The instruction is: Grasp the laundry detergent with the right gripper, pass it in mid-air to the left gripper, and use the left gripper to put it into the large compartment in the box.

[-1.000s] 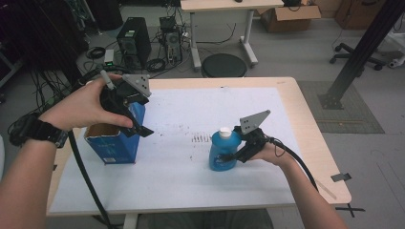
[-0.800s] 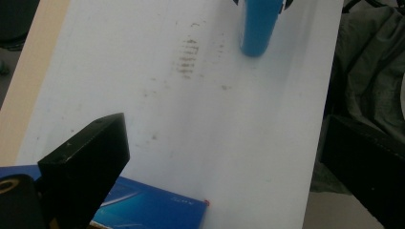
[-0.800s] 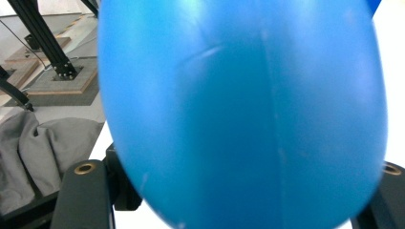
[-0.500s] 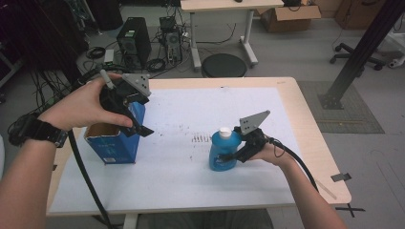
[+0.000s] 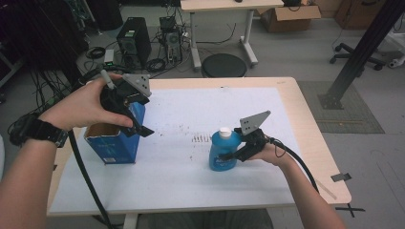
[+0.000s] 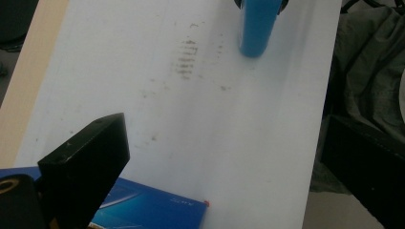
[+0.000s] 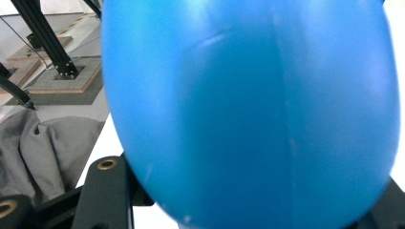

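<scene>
Pinching the blue bottle (image 5: 223, 151) at lower centre of the table (image 5: 296, 119), right gripper (image 5: 237, 153) fingers having just closed onto it, left gripper (image 5: 138, 125) fingers clamping the blue box (image 5: 114, 143) rim at left, nothing else shifted since earlier.

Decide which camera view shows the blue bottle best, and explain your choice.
The high view: the blue bottle stands whole on the table, white cap on top, with the right gripper closed on its side. The right gripper view gives a close blue surface without outline. The left gripper view catches its lower body, far off.
</scene>
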Demonstrator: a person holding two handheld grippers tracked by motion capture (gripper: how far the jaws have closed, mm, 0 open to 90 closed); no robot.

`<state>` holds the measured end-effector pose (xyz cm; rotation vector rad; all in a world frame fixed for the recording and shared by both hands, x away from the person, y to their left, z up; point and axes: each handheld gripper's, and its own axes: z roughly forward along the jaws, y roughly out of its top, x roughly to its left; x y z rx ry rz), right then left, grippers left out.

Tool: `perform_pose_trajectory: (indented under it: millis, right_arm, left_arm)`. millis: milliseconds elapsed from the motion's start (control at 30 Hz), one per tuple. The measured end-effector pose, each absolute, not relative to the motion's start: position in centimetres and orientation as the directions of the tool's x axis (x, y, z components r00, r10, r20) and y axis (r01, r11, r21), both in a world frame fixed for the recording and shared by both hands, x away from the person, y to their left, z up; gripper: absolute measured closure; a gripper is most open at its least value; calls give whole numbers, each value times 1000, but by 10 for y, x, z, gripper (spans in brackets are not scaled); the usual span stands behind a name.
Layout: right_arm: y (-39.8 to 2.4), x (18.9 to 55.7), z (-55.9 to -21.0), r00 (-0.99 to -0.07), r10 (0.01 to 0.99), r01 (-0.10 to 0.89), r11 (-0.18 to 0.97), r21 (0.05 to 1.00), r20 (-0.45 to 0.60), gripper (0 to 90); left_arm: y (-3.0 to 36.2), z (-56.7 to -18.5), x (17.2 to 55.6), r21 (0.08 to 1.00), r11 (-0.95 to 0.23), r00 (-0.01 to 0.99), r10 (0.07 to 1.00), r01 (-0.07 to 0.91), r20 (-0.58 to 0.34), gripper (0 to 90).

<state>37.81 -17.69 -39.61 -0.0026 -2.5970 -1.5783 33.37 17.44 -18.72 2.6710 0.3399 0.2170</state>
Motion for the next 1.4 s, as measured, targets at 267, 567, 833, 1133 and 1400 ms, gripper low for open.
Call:
perform_pose_trajectory:
  millis: [267, 567, 833, 1133, 1400]
  right_arm:
    - [-177, 379, -396, -993, -37, 81, 455, 887, 109, 409]
    - [-176, 381, -385, -991, -23, 104, 469, 877, 129, 413]
    - [-169, 385, -348, -993, -23, 90, 476, 875, 115, 413]
    - [-153, 390, -321, -994, -29, 74, 499, 863, 102, 415]
    - [-122, 388, -294, -996, -64, 23, 531, 847, 67, 416]
  left_arm:
    - [173, -185, 334, 442, -875, 959, 267, 199, 98, 38]
    - [170, -183, 336, 444, -876, 961, 259, 191, 97, 38]
    - [164, -180, 338, 452, -873, 963, 253, 183, 97, 34]
    - [158, -175, 340, 462, -867, 961, 258, 186, 97, 34]
    - [149, -168, 340, 472, -865, 964, 244, 170, 101, 33]
